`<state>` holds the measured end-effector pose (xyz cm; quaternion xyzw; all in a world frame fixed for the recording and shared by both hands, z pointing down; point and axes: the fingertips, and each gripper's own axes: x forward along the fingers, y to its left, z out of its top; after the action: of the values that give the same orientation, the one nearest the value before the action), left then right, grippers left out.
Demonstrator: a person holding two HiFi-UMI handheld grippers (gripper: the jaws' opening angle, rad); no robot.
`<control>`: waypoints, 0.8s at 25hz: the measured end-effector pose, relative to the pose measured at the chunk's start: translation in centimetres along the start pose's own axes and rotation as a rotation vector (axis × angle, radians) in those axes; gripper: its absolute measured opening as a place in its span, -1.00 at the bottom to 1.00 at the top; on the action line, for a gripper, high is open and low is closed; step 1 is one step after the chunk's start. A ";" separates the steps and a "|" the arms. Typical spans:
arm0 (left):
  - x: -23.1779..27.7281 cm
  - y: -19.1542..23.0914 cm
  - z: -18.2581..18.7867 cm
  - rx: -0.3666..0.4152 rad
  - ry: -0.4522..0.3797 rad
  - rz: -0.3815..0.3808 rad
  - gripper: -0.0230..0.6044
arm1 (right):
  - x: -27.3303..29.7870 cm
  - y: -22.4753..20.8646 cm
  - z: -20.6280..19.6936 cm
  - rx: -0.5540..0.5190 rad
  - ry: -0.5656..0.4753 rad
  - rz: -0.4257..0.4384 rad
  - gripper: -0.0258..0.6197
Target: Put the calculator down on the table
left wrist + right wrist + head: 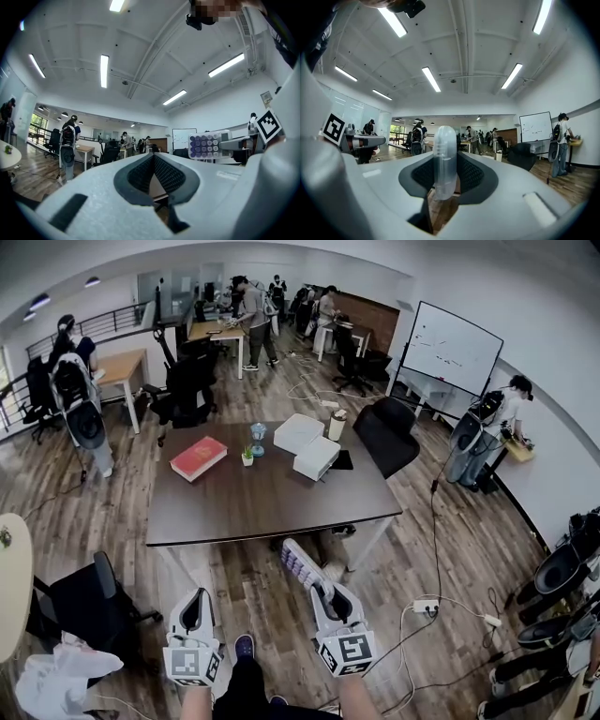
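1. A slim white calculator with purple keys (300, 563) is being pinched by the fingers of the right gripper (325, 594). Its near end is being clamped between the dark ribbed pads, and the keyed length is being carried out ahead of the fingertips.
2. In the right gripper view the calculator (444, 161) is being shown edge-on, upright and centred between the two fingers.
3. The calculator is being held above the wooden plank floor (248, 589), just short of the near edge of the dark brown rectangular desk (262, 498) and not touching it.
4. The fingers of the left gripper (194, 604) are being held pressed together at the tips with nothing between them, beside the right gripper.
5. A red book (198, 457) and two white boxes (316, 457) are being carried on the desk's far half.
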<state>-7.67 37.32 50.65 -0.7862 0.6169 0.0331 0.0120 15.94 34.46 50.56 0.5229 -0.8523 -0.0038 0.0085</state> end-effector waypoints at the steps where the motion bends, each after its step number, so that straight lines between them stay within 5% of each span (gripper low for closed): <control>1: 0.6 0.1 -0.1 0.000 -0.001 -0.003 -0.94 | 0.5 -0.3 -0.1 -0.008 0.002 -0.006 -0.56; 20: 14.9 9.2 0.8 0.007 -0.032 0.018 -0.94 | 17.0 -3.3 0.9 0.010 0.016 -0.027 -0.56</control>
<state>-13.14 20.76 49.08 -0.7799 0.6239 0.0437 0.0241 11.18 17.84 49.74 0.5346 -0.8450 0.0048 0.0125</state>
